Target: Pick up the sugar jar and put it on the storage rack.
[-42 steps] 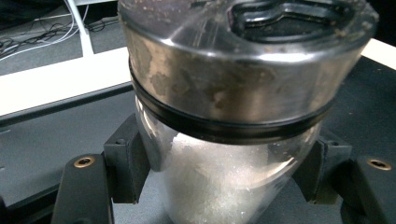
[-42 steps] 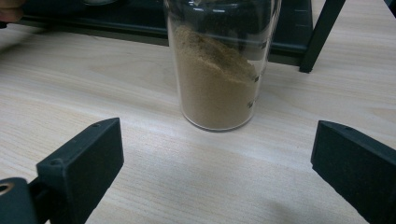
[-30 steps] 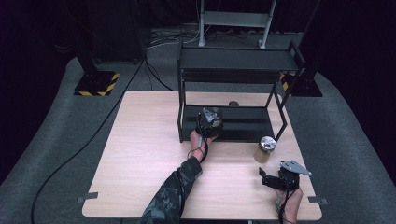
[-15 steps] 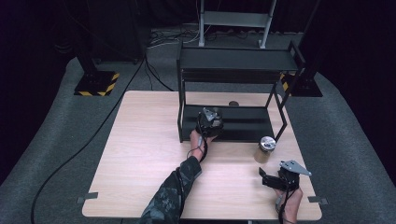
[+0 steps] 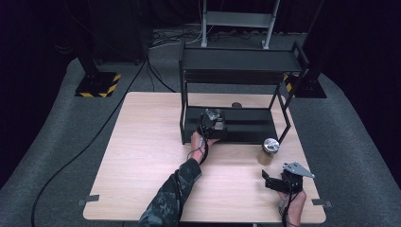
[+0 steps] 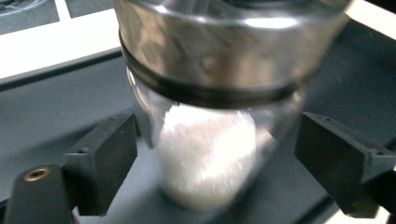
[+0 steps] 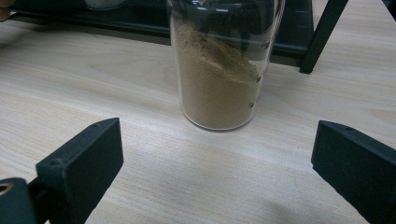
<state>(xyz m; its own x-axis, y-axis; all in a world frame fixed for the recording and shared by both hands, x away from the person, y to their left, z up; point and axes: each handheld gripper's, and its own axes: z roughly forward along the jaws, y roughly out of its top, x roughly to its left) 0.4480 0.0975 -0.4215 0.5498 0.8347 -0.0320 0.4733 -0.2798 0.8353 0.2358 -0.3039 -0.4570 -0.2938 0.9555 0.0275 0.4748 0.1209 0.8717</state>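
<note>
Dark curtains enclose the room on all sides; grey carpet covers the floor (image 5: 71,142), with cables trailing across it and a black stand on a yellow-and-black striped base (image 5: 97,84) at far left. Centred on the carpet is a light wooden table (image 5: 151,165), its surface clean and pale-grained. A black two-tier metal rack (image 5: 236,61) occupies the far half of the table.

On the rack's lower shelf (image 6: 51,107) stands a glass jar of white powder (image 6: 208,149) with a metal lid. The left gripper (image 6: 215,168) is positioned around this jar; its jaws have just been opening and now stand clear of the glass on both sides.

A second glass jar, holding brown powder (image 7: 219,79), stands on the table just in front of the rack's right front leg. The right gripper (image 7: 217,172) rests near the table's front right corner, jaws spread wide, apart from that jar.
</note>
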